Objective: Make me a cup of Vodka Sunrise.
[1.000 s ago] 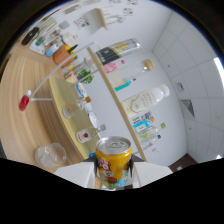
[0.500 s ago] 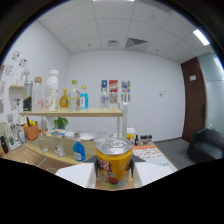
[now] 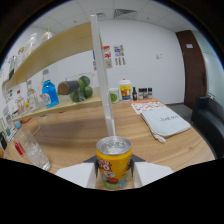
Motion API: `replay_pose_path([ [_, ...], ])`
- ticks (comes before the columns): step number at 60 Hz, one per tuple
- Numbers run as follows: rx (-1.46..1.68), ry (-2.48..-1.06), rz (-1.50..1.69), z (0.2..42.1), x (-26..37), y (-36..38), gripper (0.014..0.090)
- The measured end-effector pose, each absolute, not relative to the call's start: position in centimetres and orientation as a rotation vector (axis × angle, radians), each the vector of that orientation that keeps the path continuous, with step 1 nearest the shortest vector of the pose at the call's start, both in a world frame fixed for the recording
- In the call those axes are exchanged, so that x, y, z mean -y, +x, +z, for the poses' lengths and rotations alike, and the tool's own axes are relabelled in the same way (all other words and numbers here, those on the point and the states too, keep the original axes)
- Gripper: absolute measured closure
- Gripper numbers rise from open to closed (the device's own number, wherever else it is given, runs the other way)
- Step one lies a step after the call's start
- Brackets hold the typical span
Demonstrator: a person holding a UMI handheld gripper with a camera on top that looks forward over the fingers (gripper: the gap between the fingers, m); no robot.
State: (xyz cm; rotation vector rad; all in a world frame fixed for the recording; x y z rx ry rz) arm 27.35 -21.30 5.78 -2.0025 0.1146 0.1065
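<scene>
tool-mounted, low over table (image 3: 165, 150), facing shelves (image 3: 55, 75)

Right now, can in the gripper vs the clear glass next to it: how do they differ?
The can is opaque yellow with printed art; the glass is clear. The can stands between the gripper fingers, gripped; the glass stands free on the wooden table, off to one side. The can's top is sealed metal; the glass is open-topped. Both stand roughly upright.

A wooden table (image 3: 165, 145) runs toward a white wall (image 3: 150, 65) hung with posters (image 3: 113, 55). A wooden shelf (image 3: 55, 50) stands to the left, a dark door (image 3: 192, 65) to the right. Ceiling panels (image 3: 125, 12) overhead.
</scene>
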Motion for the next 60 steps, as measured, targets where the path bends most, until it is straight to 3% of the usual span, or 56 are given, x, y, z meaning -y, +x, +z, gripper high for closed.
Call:
replay_pose_path([
  [37, -0.083, -2.082, 0.008, 3.6, 23.3, 27.3, 0.0505],
  [40, -0.098, -2.110, -0.008, 3.3, 23.5, 27.6, 0.0444],
  [45, -0.117, -2.106, -0.052, 4.4, 23.9, 28.1, 0.0185],
  [60, -0.117, -2.067, -0.139, 10.9, 27.8, 25.8, 0.0190],
])
